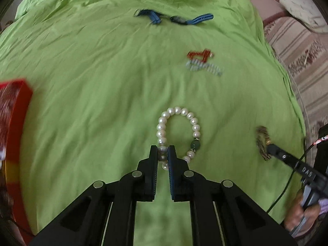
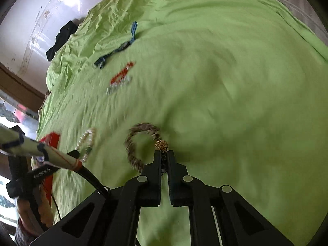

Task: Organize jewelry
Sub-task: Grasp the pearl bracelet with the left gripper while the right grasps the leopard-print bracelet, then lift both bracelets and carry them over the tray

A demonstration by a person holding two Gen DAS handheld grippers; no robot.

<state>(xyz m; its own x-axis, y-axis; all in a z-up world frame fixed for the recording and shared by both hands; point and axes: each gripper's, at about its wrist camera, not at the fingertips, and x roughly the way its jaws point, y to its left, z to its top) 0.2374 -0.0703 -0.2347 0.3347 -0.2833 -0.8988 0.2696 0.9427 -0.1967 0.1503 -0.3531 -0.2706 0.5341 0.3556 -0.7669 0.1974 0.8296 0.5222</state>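
My left gripper (image 1: 163, 150) is shut on a white pearl bracelet (image 1: 178, 132) with one green bead, over the green cloth (image 1: 102, 82). My right gripper (image 2: 163, 154) is shut on a brown braided bracelet (image 2: 135, 143) with a gold bead, just above the cloth (image 2: 225, 82). The braided bracelet also shows in the left wrist view (image 1: 262, 142), held at the right. The pearl bracelet also shows in the right wrist view (image 2: 87, 143), at the left. A red box (image 1: 14, 133) stands at the left edge.
A blue strap piece (image 1: 174, 18) lies at the far side of the cloth. A red and a white beaded piece (image 1: 203, 61) lie together in the middle right. A striped sofa (image 1: 297, 47) is beyond the cloth's right edge.
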